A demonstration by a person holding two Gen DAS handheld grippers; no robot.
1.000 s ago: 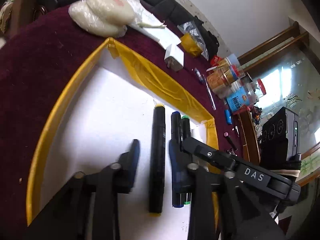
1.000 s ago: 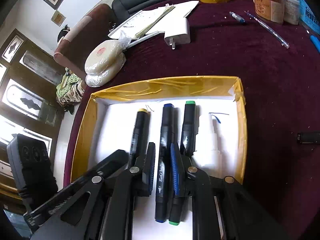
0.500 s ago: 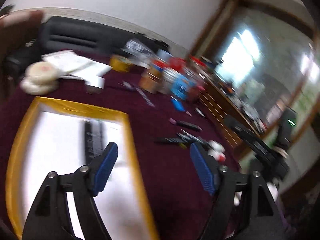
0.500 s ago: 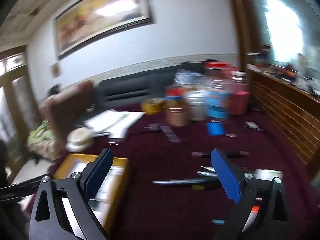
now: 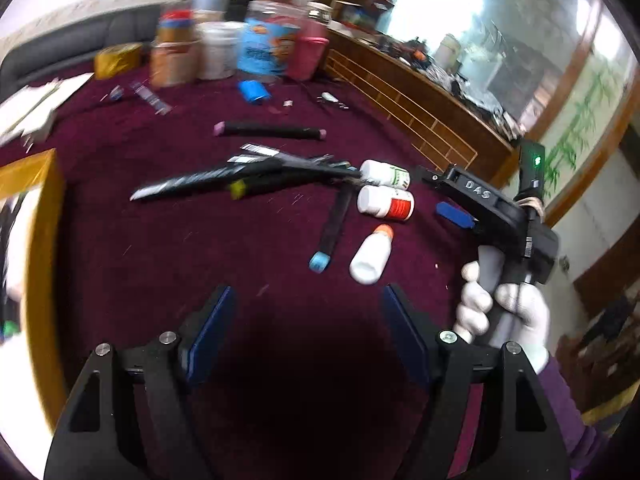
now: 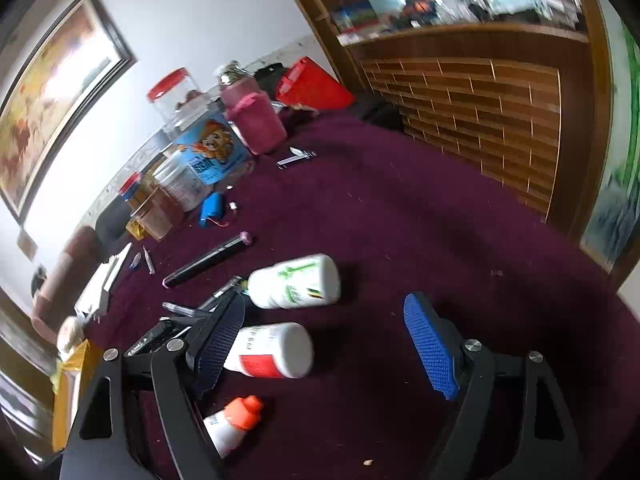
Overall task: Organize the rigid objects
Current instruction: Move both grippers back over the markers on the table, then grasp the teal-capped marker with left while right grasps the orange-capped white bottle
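My left gripper [image 5: 310, 320] hangs open and empty over the maroon cloth [image 5: 160, 248]. Ahead of it lie a heap of black pens and markers [image 5: 248, 176], a pink-tipped marker [image 5: 268, 132] and a blue-capped marker [image 5: 332, 228]. Three white bottles lie there too: green-labelled [image 6: 296, 282], red-labelled [image 6: 272, 350] and orange-capped [image 6: 232, 420]. My right gripper [image 6: 326, 340] is closing. The red-labelled bottle lies in its gap beside the left finger, and neither pad presses on it. The yellow-edged tray [image 5: 44, 240] is at the far left.
Jars and tubs [image 5: 216, 56], a blue snack bag [image 6: 208, 152] and a pink cup [image 6: 256, 120] crowd the back of the table. A blue battery pack [image 6: 212, 208] lies in front of them. A wooden cabinet [image 6: 480, 120] stands behind. A gloved hand [image 5: 500, 312] is at right.
Both grippers left the markers in the tray and swung right across the cloth to the pens and bottles. Both went from nearly shut to open.
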